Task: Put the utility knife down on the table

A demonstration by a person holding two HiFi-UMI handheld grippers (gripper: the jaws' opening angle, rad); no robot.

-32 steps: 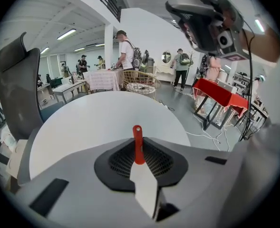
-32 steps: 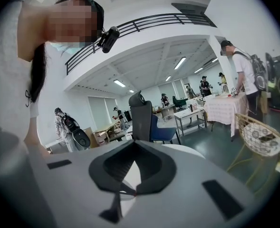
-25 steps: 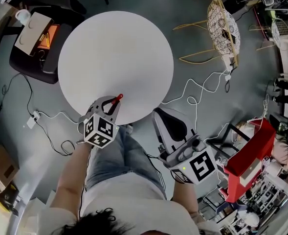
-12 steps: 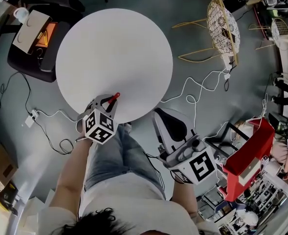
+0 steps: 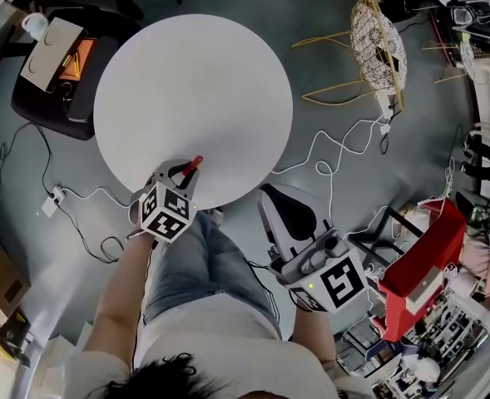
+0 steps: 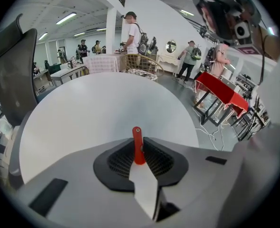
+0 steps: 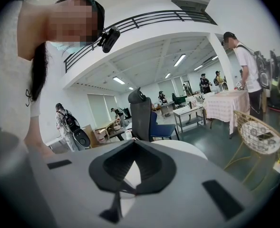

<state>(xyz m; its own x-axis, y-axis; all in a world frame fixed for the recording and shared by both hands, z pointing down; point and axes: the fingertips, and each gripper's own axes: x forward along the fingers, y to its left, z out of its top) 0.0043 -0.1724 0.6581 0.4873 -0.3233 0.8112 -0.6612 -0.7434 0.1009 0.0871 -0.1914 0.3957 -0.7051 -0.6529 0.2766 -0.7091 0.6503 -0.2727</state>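
White and round, the bench (image 5: 193, 90) lies under the left gripper (image 6: 139, 152), whose jaws pinch the red utility knife (image 6: 137, 139) over its near edge. The right gripper (image 7: 134, 148) waits off the bench, jaws pressed together on nothing. The knife is best lowered gently, well inside the rim, and rested flat before the jaws spread.

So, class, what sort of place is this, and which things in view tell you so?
Likely a big open-plan office or lab: a high-backed office chair, people with backpacks standing about, and loose cables across the floor.
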